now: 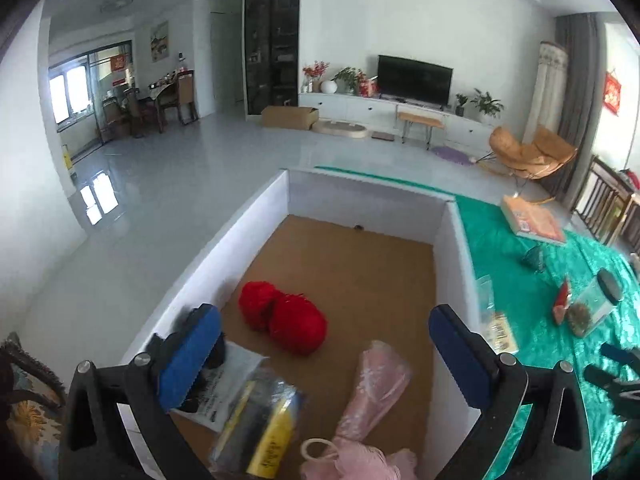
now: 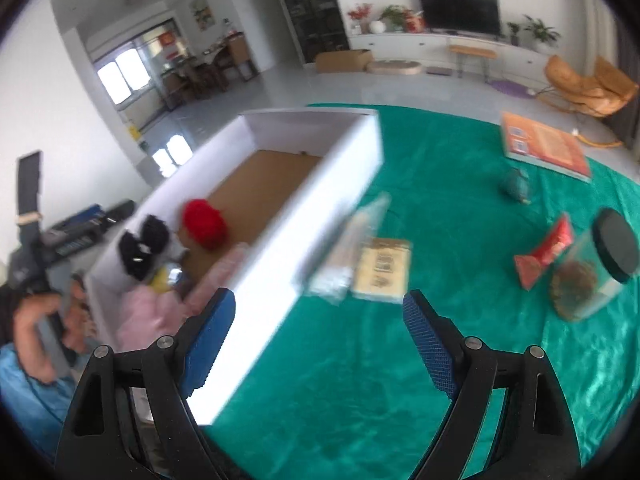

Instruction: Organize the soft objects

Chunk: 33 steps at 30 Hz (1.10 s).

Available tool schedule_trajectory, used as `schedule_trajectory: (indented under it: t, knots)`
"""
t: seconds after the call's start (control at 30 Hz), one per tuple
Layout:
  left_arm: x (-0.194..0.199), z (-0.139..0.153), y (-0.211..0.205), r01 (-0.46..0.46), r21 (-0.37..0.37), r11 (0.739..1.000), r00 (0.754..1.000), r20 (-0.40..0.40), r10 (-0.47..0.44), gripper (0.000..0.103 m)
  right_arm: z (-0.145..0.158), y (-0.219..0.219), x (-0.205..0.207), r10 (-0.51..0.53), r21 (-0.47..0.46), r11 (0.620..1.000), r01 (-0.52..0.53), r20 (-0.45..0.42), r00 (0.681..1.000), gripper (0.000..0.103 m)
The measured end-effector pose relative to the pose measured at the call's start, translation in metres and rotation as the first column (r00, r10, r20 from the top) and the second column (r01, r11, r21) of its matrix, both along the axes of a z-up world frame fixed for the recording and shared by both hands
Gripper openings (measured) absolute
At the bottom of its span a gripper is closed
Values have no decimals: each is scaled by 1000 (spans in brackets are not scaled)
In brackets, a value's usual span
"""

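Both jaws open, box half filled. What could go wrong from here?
1. The clear jar lies on its side on the green cloth; a nudge might roll it.
2. The right hand-held gripper hangs over the white box wall and may clip it.
3. The plastic packet looks slippery, so the grip could slide.

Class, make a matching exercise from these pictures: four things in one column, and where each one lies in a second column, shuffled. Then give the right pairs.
Things
1. red fluffy yarn ball
2. orange flat book
3. clear plastic jar with a black lid
4. pink soft bundle in clear wrap

Places
A. lying on its side on the green cloth, beside a red packet
B. near the far edge of the green cloth
C. on the brown floor of the white box, mid-way along
D. in the near end of the white box

Pairs: 1-C, 2-B, 3-A, 4-D
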<state>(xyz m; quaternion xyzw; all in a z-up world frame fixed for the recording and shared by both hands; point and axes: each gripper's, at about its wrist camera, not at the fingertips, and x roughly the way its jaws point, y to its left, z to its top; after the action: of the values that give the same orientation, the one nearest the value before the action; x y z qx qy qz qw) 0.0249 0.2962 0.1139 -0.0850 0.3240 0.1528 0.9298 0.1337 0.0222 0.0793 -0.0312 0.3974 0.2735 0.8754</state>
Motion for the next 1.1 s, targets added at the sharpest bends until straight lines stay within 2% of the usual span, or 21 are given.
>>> schedule_trajectory:
  t: [0.1, 0.23, 0.3, 0.37, 0.43, 0.47, 0.53, 0.6, 0.73, 0.77, 0.87, 1.03, 1.07, 1.1]
  knots:
    - [8, 8, -35, 124, -42, 991, 991, 49, -122, 103, -43, -64, 4, -179, -86, 980, 179, 12, 984, 88]
    - [14, 6, -98, 304, -73, 950, 952, 56, -301, 103, -104, -130, -6, -374, -210, 904, 371, 27, 927, 88]
    - [20, -1, -131, 384, -96, 918, 923, 28, -383, 103, -116, -160, -12, -446, -179, 880, 440, 5, 895, 87]
    - [25, -17, -162, 424, -136, 895, 902, -25, -431, 103, -116, -183, -19, -504, -122, 857, 500, 3, 864, 87]
    - [32, -39, -191, 455, -169, 874, 877, -83, -473, 103, -117, -192, -20, -534, -93, 841, 533, 13, 845, 87]
    - [32, -47, -205, 464, -158, 872, 869, -112, -483, 103, -118, -196, -20, -539, -81, 839, 538, 13, 842, 87]
    - [42, -70, -231, 467, -62, 882, 864, -181, -470, 103, -117, -194, -22, -535, -66, 842, 535, 26, 845, 87]
    - [58, -87, -246, 452, 54, 890, 874, -227, -430, 103, -117, -189, -21, -529, -61, 846, 530, 33, 848, 88]
    - [116, -109, -254, 340, 220, 914, 921, -273, -277, 103, -123, -189, -21, -522, -52, 851, 523, 36, 852, 89]
    - [130, -113, -249, 310, 235, 921, 928, -284, -240, 103, -124, -188, -23, -521, -50, 851, 522, 36, 853, 89]
    - [171, -132, -242, 245, 223, 944, 928, -337, -162, 103, -125, -183, -29, -519, -50, 852, 521, 40, 854, 89]
    - [202, -160, -218, 143, 187, 972, 914, -401, -57, 103, -125, -182, -31, -511, -54, 857, 513, 43, 858, 89]
    - [202, -161, -214, 112, 153, 982, 928, -370, -48, 103, -125, -182, -31, -511, -52, 857, 513, 43, 858, 89]
    - [204, -163, -209, 85, 121, 989, 929, -369, -35, 103, -125, -182, -31, -511, -51, 857, 513, 43, 859, 89]
